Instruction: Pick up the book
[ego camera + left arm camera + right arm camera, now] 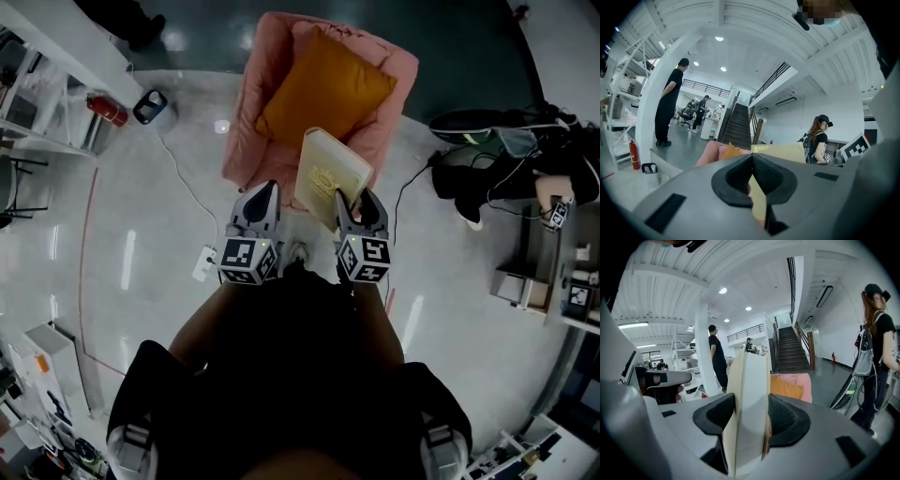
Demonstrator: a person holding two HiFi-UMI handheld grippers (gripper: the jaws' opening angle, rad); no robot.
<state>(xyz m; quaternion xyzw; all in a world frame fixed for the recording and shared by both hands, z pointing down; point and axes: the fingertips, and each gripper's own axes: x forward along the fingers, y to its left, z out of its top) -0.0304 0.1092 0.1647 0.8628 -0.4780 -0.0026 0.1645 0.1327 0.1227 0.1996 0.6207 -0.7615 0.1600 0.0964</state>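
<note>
A thick cream book (pixel 328 173) hangs upright in front of a pink armchair (pixel 253 112) that carries an orange cushion (pixel 323 89). My right gripper (pixel 358 202) is shut on the book's lower edge. In the right gripper view the book (pixel 749 394) stands edge-on between both pads, filling the right gripper (pixel 750 413). My left gripper (pixel 262 192) hovers beside the book on its left, apart from it. In the left gripper view the left gripper (pixel 751 161) has its pads meeting at the tip with nothing between them, and the book (pixel 787 152) shows behind them.
A white power strip (pixel 204 263) with its cable lies on the glossy floor at the left. A red fire extinguisher (pixel 108 110) stands by the shelves. Black bags (pixel 487 127) sit at the right. A person in black (pixel 670 103) stands by a white column; a person with a cap (pixel 876 348) stands nearby.
</note>
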